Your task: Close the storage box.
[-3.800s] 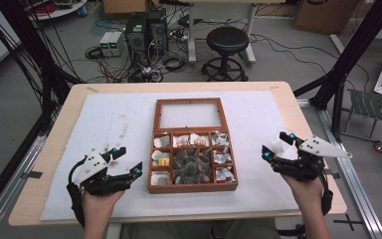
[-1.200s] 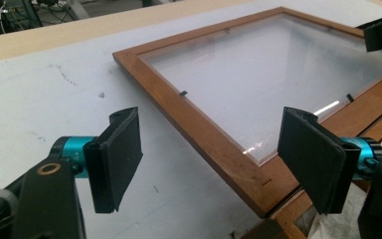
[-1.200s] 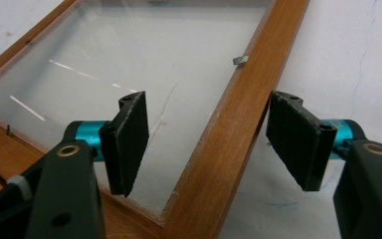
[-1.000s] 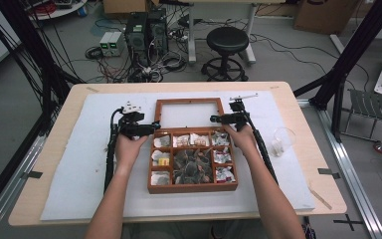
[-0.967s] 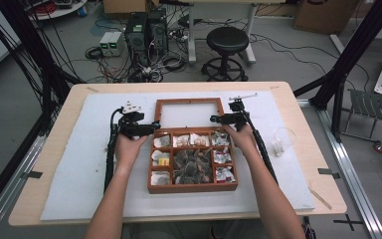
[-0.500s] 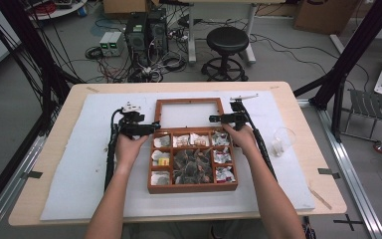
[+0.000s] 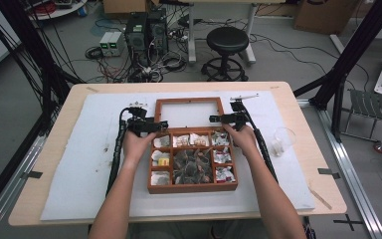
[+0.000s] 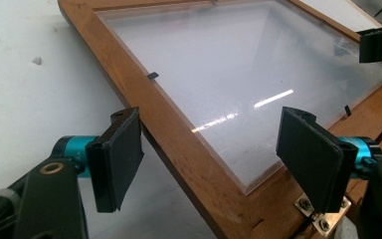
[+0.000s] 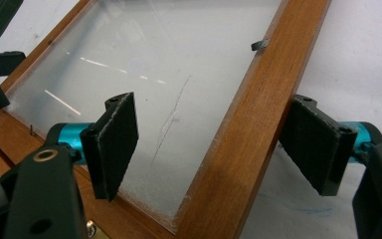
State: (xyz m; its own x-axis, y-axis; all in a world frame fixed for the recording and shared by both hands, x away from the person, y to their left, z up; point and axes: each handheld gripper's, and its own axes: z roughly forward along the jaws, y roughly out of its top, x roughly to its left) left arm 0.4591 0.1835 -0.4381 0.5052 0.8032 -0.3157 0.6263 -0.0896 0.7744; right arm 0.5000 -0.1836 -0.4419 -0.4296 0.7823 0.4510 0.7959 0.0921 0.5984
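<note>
A wooden box (image 7: 193, 185) with several compartments of wrapped items lies mid-table. Its glass-paned lid (image 7: 189, 112) is folded back flat behind it. My left gripper (image 7: 152, 125) is at the lid's left rail near the hinge. In the left gripper view it (image 8: 214, 164) is open, its jaws straddling the wooden rail (image 8: 179, 149) without touching. My right gripper (image 7: 220, 119) is at the lid's right rail. In the right gripper view it (image 9: 214, 149) is open too, with that rail (image 9: 248, 124) running between its pads, apart from both.
A white mat (image 7: 79, 164) covers the tabletop. A clear plastic cup (image 7: 283, 139) stands on it right of the box. Brass hinges (image 8: 323, 214) sit close to my left jaws. A stool and cables lie beyond the far edge.
Both hands came up from the table's front corners to the lid's side rails. Over the last second my left gripper edged slightly in over its rail; the right stayed put.
</note>
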